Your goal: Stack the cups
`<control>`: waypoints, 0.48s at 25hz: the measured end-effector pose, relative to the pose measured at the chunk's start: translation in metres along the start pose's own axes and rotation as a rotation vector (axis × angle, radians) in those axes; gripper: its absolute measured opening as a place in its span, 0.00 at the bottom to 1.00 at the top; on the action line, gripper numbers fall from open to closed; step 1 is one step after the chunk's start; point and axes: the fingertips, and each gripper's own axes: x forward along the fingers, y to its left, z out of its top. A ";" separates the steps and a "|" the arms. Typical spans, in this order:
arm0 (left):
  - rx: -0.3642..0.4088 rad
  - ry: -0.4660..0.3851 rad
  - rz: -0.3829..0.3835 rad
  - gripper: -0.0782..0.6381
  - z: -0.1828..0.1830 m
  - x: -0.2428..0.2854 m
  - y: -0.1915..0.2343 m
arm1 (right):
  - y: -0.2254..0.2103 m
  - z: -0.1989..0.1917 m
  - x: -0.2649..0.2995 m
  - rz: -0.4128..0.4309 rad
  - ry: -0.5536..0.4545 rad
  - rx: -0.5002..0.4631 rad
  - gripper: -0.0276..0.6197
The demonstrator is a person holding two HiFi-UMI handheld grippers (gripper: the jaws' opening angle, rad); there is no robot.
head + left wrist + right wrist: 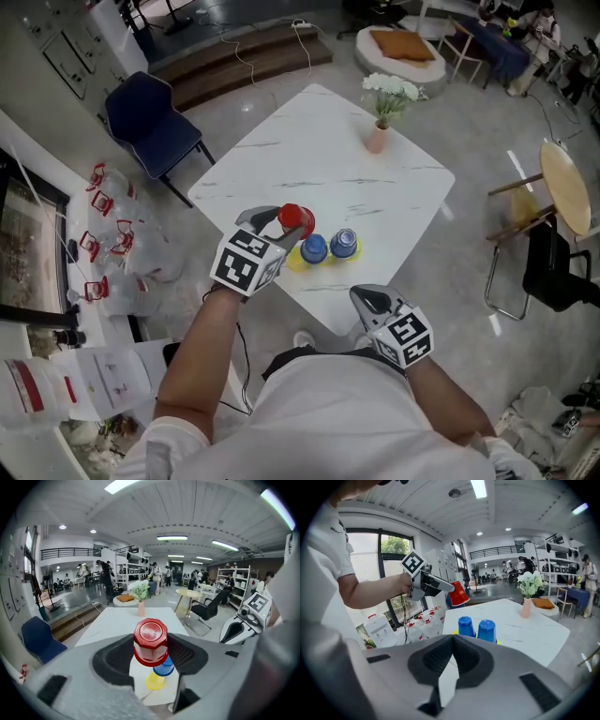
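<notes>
A large open-plan workspace, part office and part lab, is shown. Strip lights (172,538) are hung from a high ribbed ceiling, a railed mezzanine (65,552) is seen at the far left, and metal shelving (234,579) at the far right. People (105,573) are gathered at desks beyond a white marble-patterned table (319,159).

one red cup (295,217), two blue cups (314,248) (344,244), two yellow cups (296,262) (357,249), one vase (376,139)

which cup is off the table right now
The red cup: it is held upside down in the left gripper, in the air above the white table. The blue cups and the yellow cup are down on the tabletop.
</notes>
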 end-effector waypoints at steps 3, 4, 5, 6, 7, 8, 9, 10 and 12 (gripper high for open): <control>0.017 0.050 -0.008 0.43 0.000 0.013 -0.022 | 0.002 -0.001 -0.008 0.040 0.010 -0.039 0.05; 0.008 0.063 -0.011 0.43 -0.002 0.017 -0.029 | 0.002 -0.003 -0.013 0.053 0.013 -0.050 0.05; -0.002 0.072 -0.015 0.43 -0.002 0.021 -0.037 | 0.002 -0.006 -0.018 0.063 0.015 -0.058 0.05; -0.010 0.080 -0.016 0.43 -0.002 0.026 -0.043 | 0.001 -0.009 -0.023 0.070 0.018 -0.065 0.05; -0.013 0.088 -0.013 0.43 -0.002 0.031 -0.047 | -0.001 -0.012 -0.028 0.073 0.021 -0.070 0.05; -0.014 0.095 -0.007 0.43 -0.002 0.035 -0.050 | -0.004 -0.016 -0.032 0.073 0.023 -0.073 0.05; -0.017 0.103 -0.001 0.43 -0.002 0.039 -0.052 | -0.007 -0.019 -0.037 0.071 0.025 -0.070 0.05; -0.021 0.111 0.004 0.43 -0.003 0.043 -0.054 | -0.011 -0.022 -0.041 0.068 0.025 -0.063 0.05; -0.024 0.129 0.013 0.43 -0.005 0.050 -0.057 | -0.017 -0.027 -0.048 0.062 0.020 -0.046 0.05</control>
